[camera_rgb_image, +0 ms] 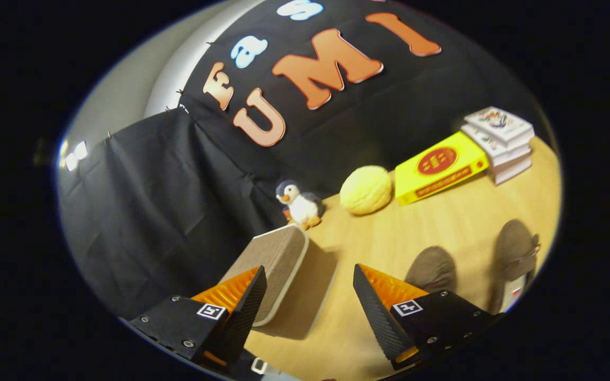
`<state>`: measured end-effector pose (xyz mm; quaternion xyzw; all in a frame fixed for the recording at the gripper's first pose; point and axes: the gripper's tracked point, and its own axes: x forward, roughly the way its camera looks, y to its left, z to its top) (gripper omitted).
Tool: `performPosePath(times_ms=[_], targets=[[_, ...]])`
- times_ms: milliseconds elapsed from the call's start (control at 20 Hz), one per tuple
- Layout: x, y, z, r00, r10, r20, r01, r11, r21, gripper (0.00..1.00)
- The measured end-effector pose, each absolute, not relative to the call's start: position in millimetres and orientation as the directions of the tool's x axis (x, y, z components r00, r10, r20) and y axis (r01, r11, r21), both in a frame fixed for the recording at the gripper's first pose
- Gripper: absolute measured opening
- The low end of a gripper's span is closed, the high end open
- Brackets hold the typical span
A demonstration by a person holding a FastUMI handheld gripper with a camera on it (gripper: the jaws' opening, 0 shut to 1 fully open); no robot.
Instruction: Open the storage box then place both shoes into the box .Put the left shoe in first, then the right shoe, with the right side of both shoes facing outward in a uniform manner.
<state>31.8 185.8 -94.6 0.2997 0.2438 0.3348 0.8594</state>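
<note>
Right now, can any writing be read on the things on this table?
None reads clearly.
Yellow box: red print, too blurred to read.
Books: cover print too small to read.
Hand-held gripper, open, storage box just ahead of its fingers: square markers, no words.

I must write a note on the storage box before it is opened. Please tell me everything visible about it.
The storage box is beige-grey with rounded corners and a paler rim; it looks like fabric or matte plastic. It seems shut and appears tilted in this view. It rests on the wooden table, just ahead of the open hand-held gripper, near one finger. A penguin toy stands behind it.
</note>
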Motion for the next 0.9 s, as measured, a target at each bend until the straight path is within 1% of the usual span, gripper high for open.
performPosePath(times_ms=[150,250,350,550,650,750,900], targets=[[22,224,-109,0.483,0.847,-0.222,-0.43,0.45,0.783,0.98],[14,248,-119,0.374,0.903,-0.213,-0.381,0.359,0.852,0.98],[12,273,-120,0.298,0.936,-0.187,-0.314,0.281,0.907,0.98],[10,291,-134,0.236,0.959,-0.154,-0.236,0.211,0.949,0.98],[6,299,-140,0.199,0.97,-0.138,-0.224,0.183,0.957,0.98],[1,304,-139,0.157,0.982,-0.102,-0.211,0.134,0.968,0.98],[1,308,-140,0.128,0.99,-0.054,-0.166,0.075,0.983,0.98]])
